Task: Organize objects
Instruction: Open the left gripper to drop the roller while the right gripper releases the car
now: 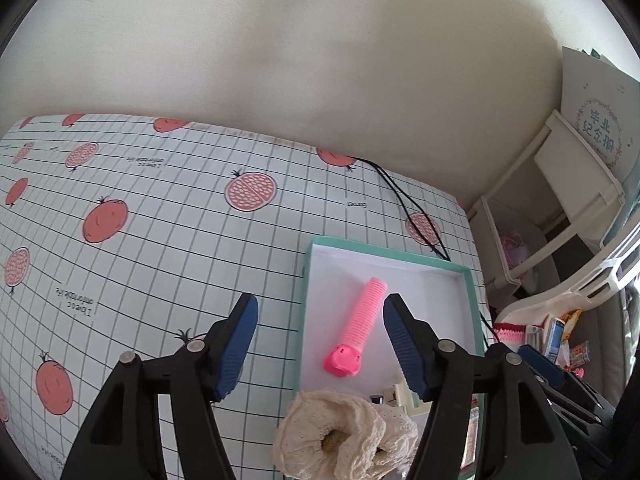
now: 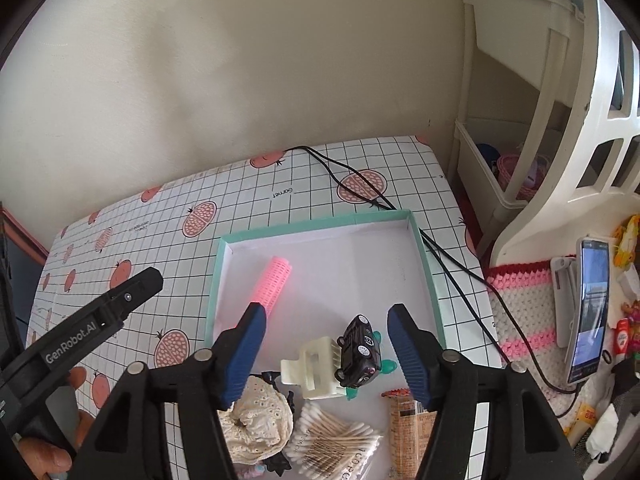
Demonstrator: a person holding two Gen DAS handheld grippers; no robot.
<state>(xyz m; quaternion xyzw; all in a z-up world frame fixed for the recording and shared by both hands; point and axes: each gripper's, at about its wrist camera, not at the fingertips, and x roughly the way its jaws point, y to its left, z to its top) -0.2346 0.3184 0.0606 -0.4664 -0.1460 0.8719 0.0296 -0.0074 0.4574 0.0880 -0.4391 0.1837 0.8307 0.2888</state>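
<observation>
Several items already lie in the teal-rimmed box [image 1: 306, 280], so the sorting looks well underway.

In the left wrist view, the left gripper [image 1: 320, 312] hangs wide open and empty above the box's left wall, with the pink hair roller [image 1: 360, 332] lying on the white floor between its fingers. A cream lace scrunchie [image 1: 344, 440] sits at the near edge.

In the right wrist view, the right gripper [image 2: 324, 320] is likewise spread wide, holding nothing, over a black toy car [image 2: 360, 350] resting on a cream hair claw [image 2: 310, 372]. Cotton swabs [image 2: 336, 440] and a snack packet [image 2: 408, 412] lie nearer; whether these sit inside the box is unclear. What remains is probably tidying them.
</observation>
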